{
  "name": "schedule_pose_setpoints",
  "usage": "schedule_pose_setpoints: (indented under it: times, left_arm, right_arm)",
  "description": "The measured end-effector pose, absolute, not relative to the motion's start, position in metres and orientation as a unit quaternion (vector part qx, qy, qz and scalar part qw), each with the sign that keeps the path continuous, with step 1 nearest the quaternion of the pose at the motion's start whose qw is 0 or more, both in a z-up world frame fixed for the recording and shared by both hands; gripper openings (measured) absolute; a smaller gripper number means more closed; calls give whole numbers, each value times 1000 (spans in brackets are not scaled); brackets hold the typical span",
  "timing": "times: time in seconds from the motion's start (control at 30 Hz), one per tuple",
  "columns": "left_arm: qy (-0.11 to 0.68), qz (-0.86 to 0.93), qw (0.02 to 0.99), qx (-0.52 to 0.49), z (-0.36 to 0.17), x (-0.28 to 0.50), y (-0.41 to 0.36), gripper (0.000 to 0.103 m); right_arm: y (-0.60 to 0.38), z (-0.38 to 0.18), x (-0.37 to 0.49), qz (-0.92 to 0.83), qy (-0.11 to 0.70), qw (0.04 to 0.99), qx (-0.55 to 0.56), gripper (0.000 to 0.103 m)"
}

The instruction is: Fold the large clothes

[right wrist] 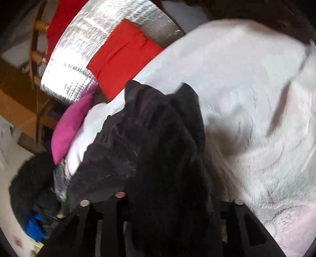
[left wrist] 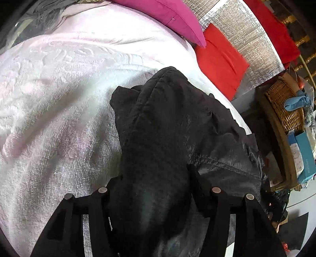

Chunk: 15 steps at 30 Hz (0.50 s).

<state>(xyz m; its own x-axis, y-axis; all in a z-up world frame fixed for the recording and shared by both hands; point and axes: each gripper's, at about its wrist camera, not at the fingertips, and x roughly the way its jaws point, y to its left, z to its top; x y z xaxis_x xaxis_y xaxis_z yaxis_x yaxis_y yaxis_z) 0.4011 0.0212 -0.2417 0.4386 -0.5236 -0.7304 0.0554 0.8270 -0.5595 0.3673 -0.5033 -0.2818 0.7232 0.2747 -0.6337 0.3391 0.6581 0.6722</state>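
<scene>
A large black garment (left wrist: 173, 122) hangs bunched over a pale pink towel-covered bed (left wrist: 59, 94). My left gripper (left wrist: 156, 174) is shut on the black garment, which drapes over and between its fingers and hides the tips. In the right wrist view the same black garment (right wrist: 162, 138) is held up above the bed (right wrist: 256, 98). My right gripper (right wrist: 167, 197) is shut on it too, with cloth covering the fingertips. The right view is blurred by motion.
A magenta pillow (left wrist: 167, 17) and a red cushion (left wrist: 219, 57) lie at the head of the bed against a silver foil panel (left wrist: 246, 35). A wicker basket (left wrist: 284, 104) and boxes stand beside the bed. Dark clothes (right wrist: 33, 181) lie on the floor.
</scene>
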Motion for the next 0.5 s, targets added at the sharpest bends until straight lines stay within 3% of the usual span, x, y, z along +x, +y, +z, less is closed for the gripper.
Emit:
schedule_pose_setpoints:
  times: [0.1, 0.5]
  left_arm:
    - [514, -163, 807, -242, -233, 396, 23, 67]
    - [469, -122, 832, -272, -189, 306, 56, 79]
  right_arm:
    - [-515, -276, 356, -16, 366, 811, 457, 60]
    - [-533, -220, 253, -48, 298, 828, 473, 80]
